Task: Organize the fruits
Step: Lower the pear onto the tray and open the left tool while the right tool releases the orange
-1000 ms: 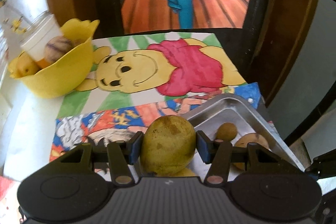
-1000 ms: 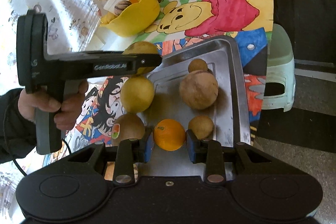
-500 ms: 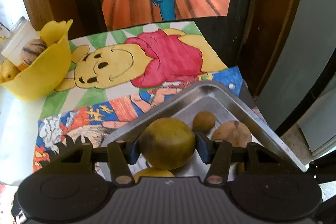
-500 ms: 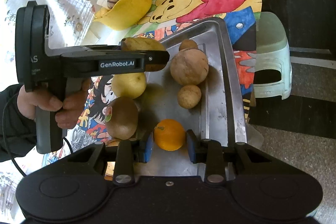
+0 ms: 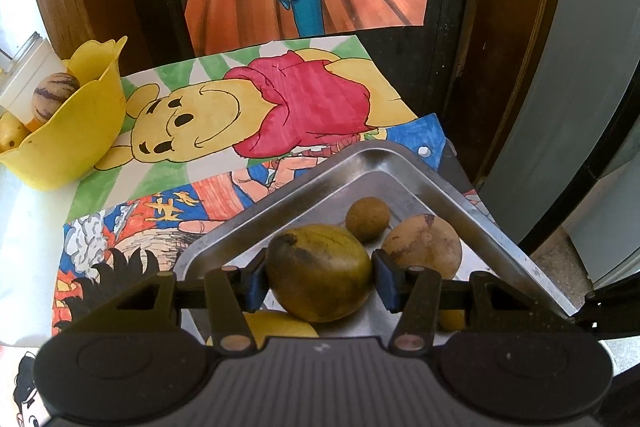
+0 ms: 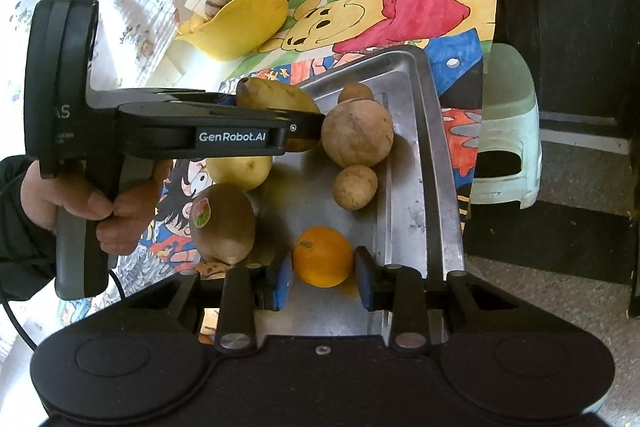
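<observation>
My left gripper [image 5: 318, 277] is shut on a greenish-yellow mango-like fruit [image 5: 318, 271], holding it over the near-left part of the metal tray [image 5: 452, 187]. From the right wrist view the same fruit [image 6: 276, 99] shows above the tray's left rim [image 6: 436, 147], with the left gripper [image 6: 308, 131] seen side-on. My right gripper [image 6: 322, 277] is shut on an orange [image 6: 323, 255] at the tray's near end. A large brown round fruit [image 6: 356, 135] and two small brown ones lie in the tray.
A yellow bowl [image 5: 76, 131] with several fruits stands at the far left on the drawings. A stickered kiwi [image 6: 224, 223] and a yellow fruit [image 6: 240, 171] lie by the tray's left side. A person's hand [image 6: 80, 203] grips the left handle. A green stool [image 6: 508, 131] sits right of the table.
The left gripper has carried its fruit from over the coloured paper to over the tray and a little lower. The right gripper keeps its hold on the orange, nearly still.
</observation>
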### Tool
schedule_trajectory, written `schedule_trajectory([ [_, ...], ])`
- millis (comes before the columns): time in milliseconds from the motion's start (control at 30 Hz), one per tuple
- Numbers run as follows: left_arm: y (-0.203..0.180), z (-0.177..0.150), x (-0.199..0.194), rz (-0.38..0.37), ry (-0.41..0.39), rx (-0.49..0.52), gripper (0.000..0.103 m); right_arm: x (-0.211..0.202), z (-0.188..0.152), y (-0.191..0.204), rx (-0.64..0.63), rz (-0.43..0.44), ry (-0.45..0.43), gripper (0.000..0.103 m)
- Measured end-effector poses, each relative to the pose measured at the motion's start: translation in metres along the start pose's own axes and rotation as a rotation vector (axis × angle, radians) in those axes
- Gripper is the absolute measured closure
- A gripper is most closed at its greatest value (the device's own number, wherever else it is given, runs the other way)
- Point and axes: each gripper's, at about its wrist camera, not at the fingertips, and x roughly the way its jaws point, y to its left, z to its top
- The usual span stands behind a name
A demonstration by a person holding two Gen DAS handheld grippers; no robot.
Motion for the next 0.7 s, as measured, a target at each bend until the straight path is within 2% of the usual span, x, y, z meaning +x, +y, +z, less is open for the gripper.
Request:
schedule_trajectory([
  [433,-0.003,-0.007,0.0,0.013,0.009,-0.001,0.045,-0.001,-0.003,0.002,-0.009,-0.017,-0.015,0.067],
  [700,-0.005,-0.011,-0.011,0.027,-0.013,-0.012,0.045,-0.004,-0.007,0.004,-0.011,-0.027,-0.025,0.064],
])
